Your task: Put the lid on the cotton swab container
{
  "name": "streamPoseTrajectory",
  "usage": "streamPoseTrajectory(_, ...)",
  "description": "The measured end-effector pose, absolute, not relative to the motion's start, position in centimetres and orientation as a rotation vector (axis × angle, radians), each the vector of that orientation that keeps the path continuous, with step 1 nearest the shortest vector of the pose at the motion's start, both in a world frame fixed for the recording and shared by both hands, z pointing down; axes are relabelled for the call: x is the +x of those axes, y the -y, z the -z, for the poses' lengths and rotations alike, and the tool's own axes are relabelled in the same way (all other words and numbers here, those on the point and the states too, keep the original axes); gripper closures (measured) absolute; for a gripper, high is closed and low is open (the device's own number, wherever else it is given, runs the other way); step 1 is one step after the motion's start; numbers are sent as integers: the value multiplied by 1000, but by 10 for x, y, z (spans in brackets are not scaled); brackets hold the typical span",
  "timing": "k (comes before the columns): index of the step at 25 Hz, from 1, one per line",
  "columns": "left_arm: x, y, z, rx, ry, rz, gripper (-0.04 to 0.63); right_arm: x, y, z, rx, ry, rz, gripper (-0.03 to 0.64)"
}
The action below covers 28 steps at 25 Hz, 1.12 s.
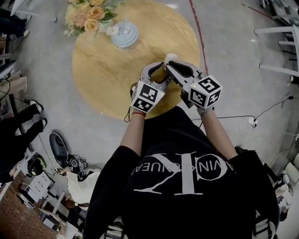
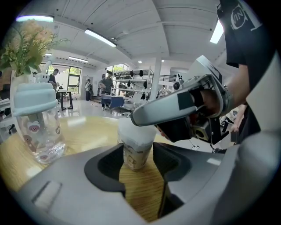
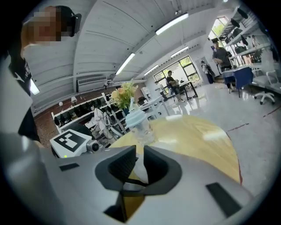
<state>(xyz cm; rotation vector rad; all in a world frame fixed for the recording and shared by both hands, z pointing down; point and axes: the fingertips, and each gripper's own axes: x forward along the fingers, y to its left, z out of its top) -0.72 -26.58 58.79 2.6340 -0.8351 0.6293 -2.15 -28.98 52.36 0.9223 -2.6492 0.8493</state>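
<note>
The cotton swab container (image 2: 135, 154), a small clear tub with a printed label, stands on the round wooden table (image 1: 107, 74) near its front right edge. My left gripper (image 2: 136, 159) is shut on the tub's body, one jaw on each side. A frosted white lid (image 2: 137, 132) sits on top of the tub, and it shows in the head view as a white lid (image 1: 170, 57). My right gripper (image 1: 174, 65) reaches in from the right, and one of its fingers (image 2: 175, 105) lies across the lid's top. In the right gripper view its jaws stand close together on the white lid (image 3: 140, 170).
A clear drinking bottle with a pale blue cap (image 1: 124, 33) and a vase of flowers (image 1: 88, 14) stand at the table's far side. That bottle (image 2: 37, 123) is left of the tub. Chairs (image 1: 280, 46) stand off to the right, and bags lie on the floor at left.
</note>
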Motion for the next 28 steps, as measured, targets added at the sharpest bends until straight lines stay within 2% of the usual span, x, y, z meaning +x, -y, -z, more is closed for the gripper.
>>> streamPoseTrajectory(8,-7,265,-588,2638,831,-623,377,-25,292,-529,899,2539,-722,594)
streamPoseTrajectory(28,-7,265,-588,2627,824,-606,377,-32,293,-530,865,2505,-745,601)
